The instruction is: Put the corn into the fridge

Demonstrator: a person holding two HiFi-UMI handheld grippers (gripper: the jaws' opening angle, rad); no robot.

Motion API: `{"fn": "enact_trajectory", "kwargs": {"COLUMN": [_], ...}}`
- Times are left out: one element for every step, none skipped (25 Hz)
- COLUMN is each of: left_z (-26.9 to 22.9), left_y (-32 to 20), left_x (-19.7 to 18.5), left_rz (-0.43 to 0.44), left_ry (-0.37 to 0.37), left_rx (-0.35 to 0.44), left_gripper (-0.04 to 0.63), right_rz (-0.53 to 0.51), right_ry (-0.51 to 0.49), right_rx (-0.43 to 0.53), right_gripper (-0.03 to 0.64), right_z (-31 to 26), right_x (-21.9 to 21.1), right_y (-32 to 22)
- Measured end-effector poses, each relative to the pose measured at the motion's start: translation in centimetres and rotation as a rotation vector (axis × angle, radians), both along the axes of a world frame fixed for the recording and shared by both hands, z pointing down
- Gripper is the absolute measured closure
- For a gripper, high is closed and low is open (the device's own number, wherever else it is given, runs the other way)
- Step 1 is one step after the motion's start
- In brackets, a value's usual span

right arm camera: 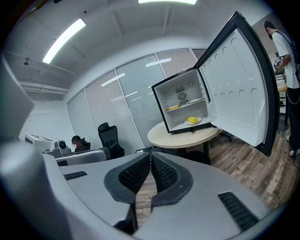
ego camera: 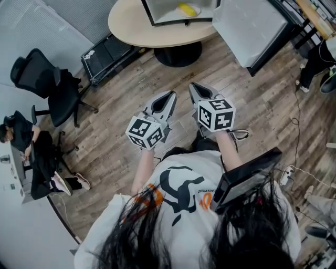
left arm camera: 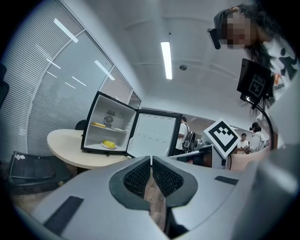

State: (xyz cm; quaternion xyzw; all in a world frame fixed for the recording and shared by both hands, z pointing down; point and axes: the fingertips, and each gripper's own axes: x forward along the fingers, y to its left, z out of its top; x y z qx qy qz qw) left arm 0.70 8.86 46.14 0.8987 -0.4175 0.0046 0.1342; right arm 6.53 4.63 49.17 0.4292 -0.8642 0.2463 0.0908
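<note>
A small black fridge [left arm camera: 108, 131] stands open on a round beige table [ego camera: 157, 26], its white door [right arm camera: 236, 89] swung wide. Yellow corn [ego camera: 187, 9] lies on a plate on the fridge's lower shelf; I see the corn [right arm camera: 192, 120] in the right gripper view and the corn [left arm camera: 108, 144] in the left gripper view too. My left gripper [ego camera: 171, 94] and right gripper [ego camera: 193, 87] hang side by side over the wooden floor, well short of the table. Both are shut with nothing between the jaws.
A black office chair [ego camera: 50, 86] and a seated person [ego camera: 26, 147] are at the left. A low black rack [ego camera: 107, 52] sits by the table's foot. Cables [ego camera: 296, 168] trail on the floor at right. People stand beyond the fridge door [left arm camera: 185, 136].
</note>
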Motion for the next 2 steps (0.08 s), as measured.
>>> {"fn": "enact_trajectory", "kwargs": {"left_z": [-0.02,-0.05], "left_y": [-0.36,-0.73], "left_x": [-0.03,-0.06], "left_rz": [-0.002,-0.004], "left_ry": [0.000,0.001], "left_rx": [0.001,0.001], "left_gripper": [0.583,0.583], "right_rz": [-0.001,-0.002], "right_ry": [0.001,0.002], "right_rx": [0.000,0.001], "right_gripper": [0.592,0.592], "right_z": [0.00,0.00], "right_x": [-0.01,-0.01], "right_y": [-0.39,-0.78]}}
